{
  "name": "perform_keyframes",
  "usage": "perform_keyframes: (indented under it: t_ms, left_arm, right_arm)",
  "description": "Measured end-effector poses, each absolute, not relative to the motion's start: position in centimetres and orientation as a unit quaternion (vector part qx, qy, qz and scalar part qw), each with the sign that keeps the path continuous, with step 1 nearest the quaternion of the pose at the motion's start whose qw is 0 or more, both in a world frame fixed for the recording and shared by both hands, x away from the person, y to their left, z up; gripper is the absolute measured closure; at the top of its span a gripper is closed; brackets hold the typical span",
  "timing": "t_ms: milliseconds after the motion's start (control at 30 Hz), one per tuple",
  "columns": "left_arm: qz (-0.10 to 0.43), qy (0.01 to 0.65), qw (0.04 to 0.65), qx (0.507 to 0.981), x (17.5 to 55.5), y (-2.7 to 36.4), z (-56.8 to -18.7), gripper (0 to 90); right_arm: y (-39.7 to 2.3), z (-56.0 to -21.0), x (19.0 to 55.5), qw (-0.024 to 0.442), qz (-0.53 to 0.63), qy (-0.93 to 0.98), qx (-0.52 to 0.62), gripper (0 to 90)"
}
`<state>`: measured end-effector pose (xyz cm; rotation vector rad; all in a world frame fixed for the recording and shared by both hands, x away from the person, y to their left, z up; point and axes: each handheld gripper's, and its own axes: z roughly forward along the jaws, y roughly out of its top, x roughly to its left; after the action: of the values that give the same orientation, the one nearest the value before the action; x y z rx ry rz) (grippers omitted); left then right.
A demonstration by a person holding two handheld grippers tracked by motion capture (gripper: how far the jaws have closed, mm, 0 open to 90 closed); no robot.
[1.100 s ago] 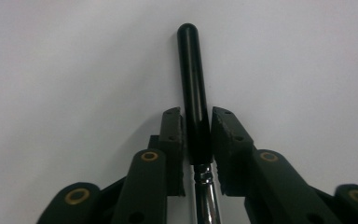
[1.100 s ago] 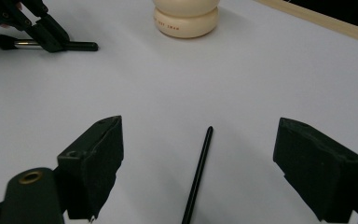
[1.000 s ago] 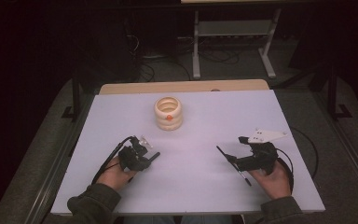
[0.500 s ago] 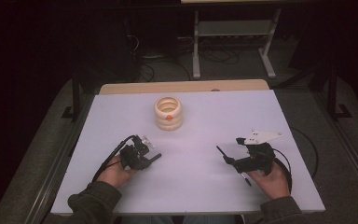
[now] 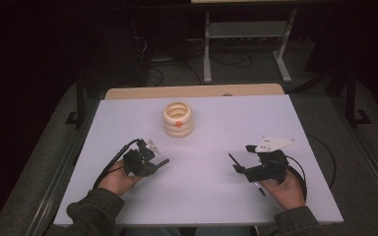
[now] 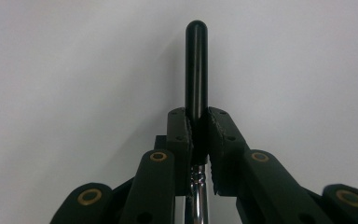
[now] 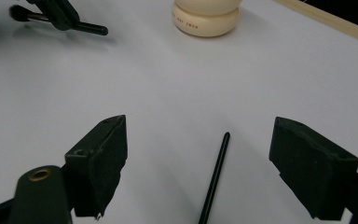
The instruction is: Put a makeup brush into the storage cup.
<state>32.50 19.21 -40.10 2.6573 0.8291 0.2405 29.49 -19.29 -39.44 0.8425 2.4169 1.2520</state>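
**Left gripper clamped on a black-handled tool, right gripper wide open over a thin rod**

In the left gripper view we see the left gripper [image 6: 198,135] with its two jaws pressed together on a black-handled tool [image 6: 196,65]. The rounded black handle sticks out straight ahead of the fingertips, and a shiny metal shaft continues behind the pads, toward the gripper body. In the high view the same left gripper [image 5: 150,164] lies low over the white table [image 5: 211,196], and the tool points from the fingertips toward the middle of the table.

The right gripper [image 7: 198,158] has its jaws far apart, and nothing is pressed by the pads. Between them, a little nearer to the right pad, a thin black rod [image 7: 214,177] lies flat on the table; it touches neither pad. Its far tip reaches a little beyond the fingertips. In the high view the right gripper [image 5: 238,164] is held by the person's right hand [image 5: 288,189].

Well ahead of both grippers stands a cream ringed holder [image 5: 177,119] with an orange dot on its side. In the right gripper view it is far beyond the fingertips, at the top edge.
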Motion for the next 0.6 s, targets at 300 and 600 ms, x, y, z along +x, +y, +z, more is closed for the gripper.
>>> perform_keyframes:
  t_ms: [300, 600]
  left_arm:
    - [0.091, 0.284, 0.189, 0.936, 32.2, 19.5, -38.4, 79.8]
    - [0.098, 0.269, 0.204, 0.936, 32.2, 19.4, -36.1, 79.8]
  right_arm:
    - [-18.1, -38.7, 29.5, 0.139, 0.432, 0.846, 0.28, 15.6]
    - [-17.3, -37.0, 29.9, 0.114, 0.438, 0.854, 0.258, 15.8]
